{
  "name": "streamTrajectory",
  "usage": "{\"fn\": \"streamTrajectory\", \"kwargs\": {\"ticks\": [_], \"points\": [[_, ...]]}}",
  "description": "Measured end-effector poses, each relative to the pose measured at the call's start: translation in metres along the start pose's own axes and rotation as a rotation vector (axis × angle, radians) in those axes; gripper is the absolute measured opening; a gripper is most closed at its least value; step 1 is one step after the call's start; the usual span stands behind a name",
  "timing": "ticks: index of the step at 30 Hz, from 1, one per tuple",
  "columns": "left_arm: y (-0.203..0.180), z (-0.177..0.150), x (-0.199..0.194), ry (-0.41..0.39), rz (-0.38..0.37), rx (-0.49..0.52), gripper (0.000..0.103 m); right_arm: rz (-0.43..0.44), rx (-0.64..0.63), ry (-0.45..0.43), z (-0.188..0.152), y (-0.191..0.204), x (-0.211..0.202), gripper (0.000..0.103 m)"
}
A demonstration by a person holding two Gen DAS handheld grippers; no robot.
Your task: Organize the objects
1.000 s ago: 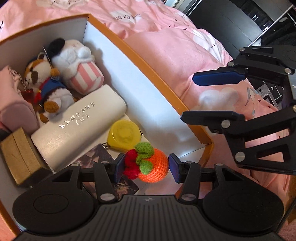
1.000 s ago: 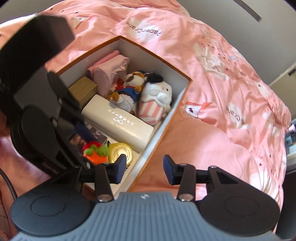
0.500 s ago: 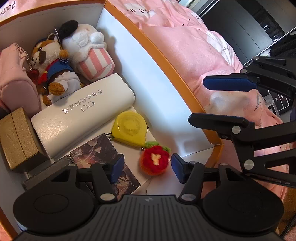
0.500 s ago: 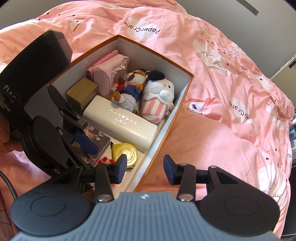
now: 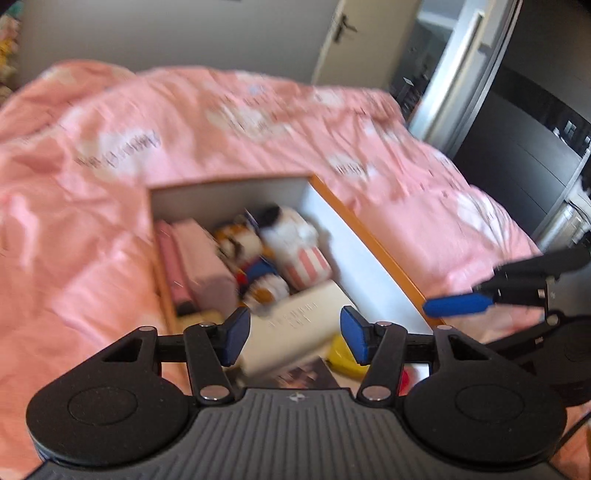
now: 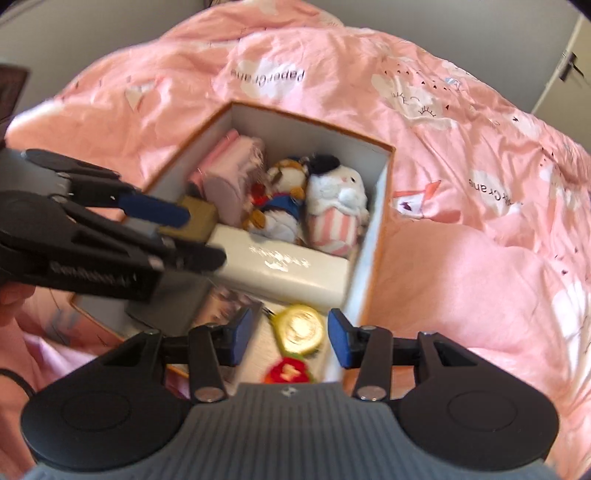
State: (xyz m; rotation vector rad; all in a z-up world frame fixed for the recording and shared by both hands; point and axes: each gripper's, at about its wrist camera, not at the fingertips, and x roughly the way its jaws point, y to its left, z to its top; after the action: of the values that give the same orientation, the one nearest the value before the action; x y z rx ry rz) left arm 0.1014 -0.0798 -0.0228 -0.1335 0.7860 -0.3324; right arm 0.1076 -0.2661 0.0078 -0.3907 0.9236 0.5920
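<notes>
An orange-edged box [image 6: 384, 155] with white walls sits on the pink bed. Inside lie a white case [image 6: 284, 267], two plush toys [image 6: 332, 206], a pink pouch [image 6: 232, 177], a gold box [image 6: 195, 221], a yellow tape measure [image 6: 301, 328] and the crocheted orange fruit [image 6: 290, 373] at the near end. My left gripper [image 5: 293, 334] is open and empty, raised above the box's near end; it also shows in the right wrist view [image 6: 177, 236]. My right gripper [image 6: 286, 338] is open and empty above the tape measure.
The pink duvet [image 6: 461, 258] surrounds the box on all sides. A dark wardrobe and a door [image 5: 340, 33] stand beyond the bed. The left wrist view is motion-blurred.
My left gripper let go of the crocheted fruit, which now lies in the box's near corner. The gripper has since lifted and tilted up. My right gripper has moved over the box.
</notes>
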Motion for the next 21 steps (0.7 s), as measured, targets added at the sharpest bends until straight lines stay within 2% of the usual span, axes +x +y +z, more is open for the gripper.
{"fn": "streamTrajectory", "kwargs": {"ticks": [4, 7, 9, 12, 15, 18, 21], "points": [[0.003, 0.004, -0.032, -0.119, 0.109, 0.011, 0.073, 0.053, 0.127, -0.116, -0.001, 0.012, -0.015, 0.052], [0.012, 0.001, -0.065, -0.182, 0.15, 0.038, 0.081, 0.08, 0.193, -0.227, -0.006, 0.026, -0.027, 0.058], [0.014, 0.001, -0.079, -0.203, 0.17, 0.057, 0.082, 0.092, 0.223, -0.294, -0.01, 0.037, -0.034, 0.059], [0.019, -0.002, -0.099, -0.213, 0.201, 0.067, 0.083, 0.066, 0.231, -0.34, -0.014, 0.056, -0.041, 0.059], [0.028, -0.007, -0.112, -0.203, 0.215, 0.048, 0.083, 0.029, 0.218, -0.359, -0.017, 0.074, -0.049, 0.07], [0.035, -0.013, -0.124, -0.188, 0.236, 0.057, 0.086, -0.021, 0.214, -0.373, -0.02, 0.086, -0.056, 0.071], [0.04, -0.024, -0.133, -0.166, 0.301, 0.092, 0.087, -0.07, 0.216, -0.374, -0.021, 0.094, -0.065, 0.072]]}}
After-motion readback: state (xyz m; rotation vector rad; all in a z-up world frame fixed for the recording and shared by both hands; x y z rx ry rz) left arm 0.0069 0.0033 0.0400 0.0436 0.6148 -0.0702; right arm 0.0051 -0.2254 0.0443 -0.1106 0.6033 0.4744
